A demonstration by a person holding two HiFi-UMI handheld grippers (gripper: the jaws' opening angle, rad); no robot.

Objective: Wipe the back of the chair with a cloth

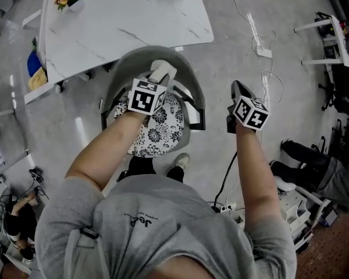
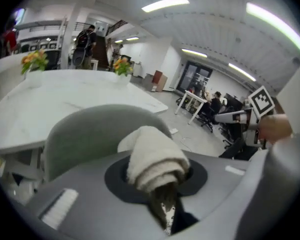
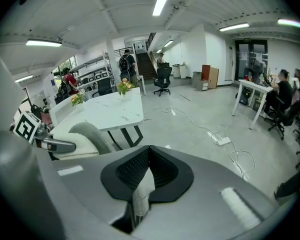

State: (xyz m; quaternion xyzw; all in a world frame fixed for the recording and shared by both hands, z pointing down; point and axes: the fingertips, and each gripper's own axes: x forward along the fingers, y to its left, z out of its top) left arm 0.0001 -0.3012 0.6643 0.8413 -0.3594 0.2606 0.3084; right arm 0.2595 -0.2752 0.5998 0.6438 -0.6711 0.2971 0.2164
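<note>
A folded white cloth [image 2: 155, 159] was clamped tightly in the left gripper [image 2: 163, 199]. The chair's curved grey back [image 2: 90, 129] stood just beyond the fingertips; contact could not be judged. The marble table [image 2: 65, 99] edge lay farther ahead. The right gripper [image 1: 237, 95] was held out beside the chair, its fingers apparently closed on nothing, with open floor [image 3: 200, 114] and a power strip [image 3: 223, 141] ahead.

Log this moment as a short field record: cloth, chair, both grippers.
cloth: white folded towel cloth, at the chair back's top edge; contact unclear
chair: grey curved-back chair, black-and-white patterned seat cushion, back toward the white marble table
left gripper: shut on the cloth
right gripper: shut, empty, held right of the chair
</note>
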